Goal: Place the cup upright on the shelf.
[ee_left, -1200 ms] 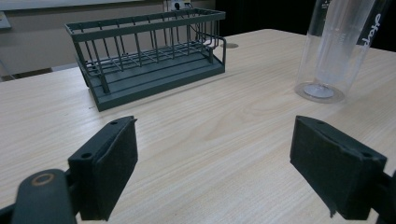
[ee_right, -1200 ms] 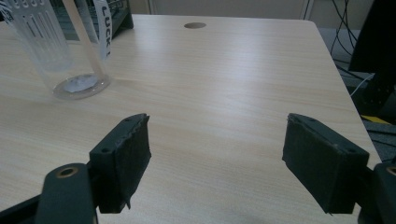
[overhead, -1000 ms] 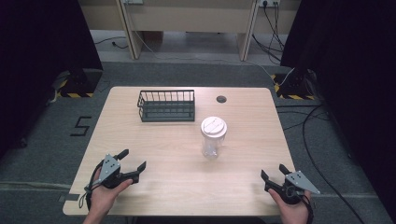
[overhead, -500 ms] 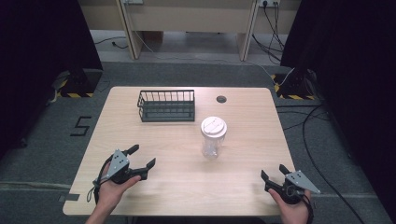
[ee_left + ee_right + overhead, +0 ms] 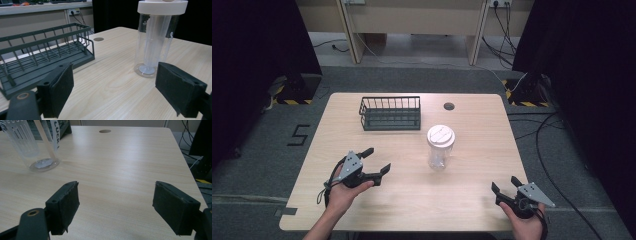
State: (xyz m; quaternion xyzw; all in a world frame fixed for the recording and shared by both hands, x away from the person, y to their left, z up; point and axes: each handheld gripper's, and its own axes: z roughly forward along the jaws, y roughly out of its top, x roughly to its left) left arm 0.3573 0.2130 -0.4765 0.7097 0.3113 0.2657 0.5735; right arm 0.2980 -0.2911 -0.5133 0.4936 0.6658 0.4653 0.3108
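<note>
1. Left tool [image 5: 378, 161] is wide open and empty, held over the near-left of the surface [image 5: 472, 130], aimed at the cup. Right tool [image 5: 505, 187] is also wide open and empty, near the front-right edge.
2. The clear cup [image 5: 440, 149] with its white lid [image 5: 441, 135] stands upright mid-surface, right of my left tool and well apart from both tools. In the left gripper view it sits ahead, just off the right jaw's line.
3. Risk: it looks tall, light and empty. If one jaw touches it first on approach, I expect it to tip or skid. I need it centred between the jaws before closing.
4. Risk: the thin clear wall may flex or slip under a hard squeeze, and the lid could pop off.
5. The wire basket [image 5: 390, 113] sits empty behind-left of the cup, close enough to clip on a wide swing.
6. The surface is light wood with a cable hole [image 5: 449, 106] at the back. Beyond it are grey floor, loose cables, dark curtains on both sides and a desk at the far wall.
</note>
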